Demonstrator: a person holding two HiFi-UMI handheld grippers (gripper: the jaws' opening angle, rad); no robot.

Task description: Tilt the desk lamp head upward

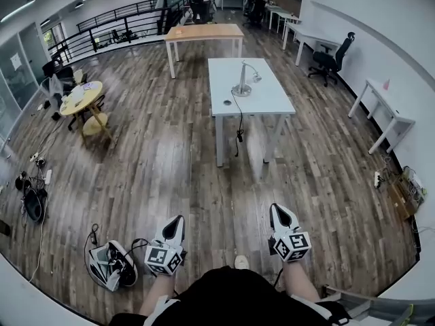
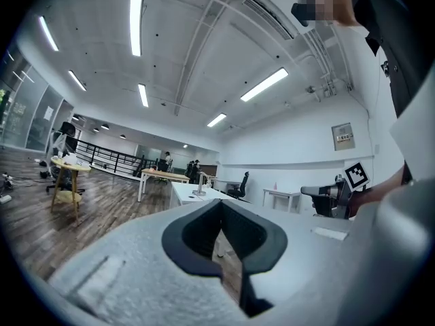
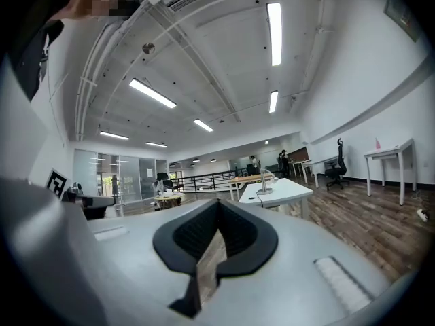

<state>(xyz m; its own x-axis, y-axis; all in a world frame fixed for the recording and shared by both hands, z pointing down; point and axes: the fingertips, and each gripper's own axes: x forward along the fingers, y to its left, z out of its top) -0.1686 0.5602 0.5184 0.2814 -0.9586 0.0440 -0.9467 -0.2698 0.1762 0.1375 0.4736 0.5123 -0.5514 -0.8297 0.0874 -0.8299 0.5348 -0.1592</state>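
Observation:
A silver desk lamp [image 1: 243, 80] stands on a white table [image 1: 265, 100] well ahead of me, its head bent down to the right and its black cord hanging over the table's front edge. The lamp also shows small and far in the left gripper view [image 2: 200, 185] and the right gripper view [image 3: 264, 183]. My left gripper [image 1: 178, 221] and right gripper [image 1: 277, 210] are held level near my body, far from the table. Both are shut with nothing between the jaws.
Wooden floor lies between me and the table. A bag with cables [image 1: 111, 263] lies on the floor at my left. A round yellow table [image 1: 80, 100] stands far left, a wood-topped table [image 1: 204, 32] behind the white one, more white desks [image 1: 380, 107] and an office chair [image 1: 329, 61] at the right.

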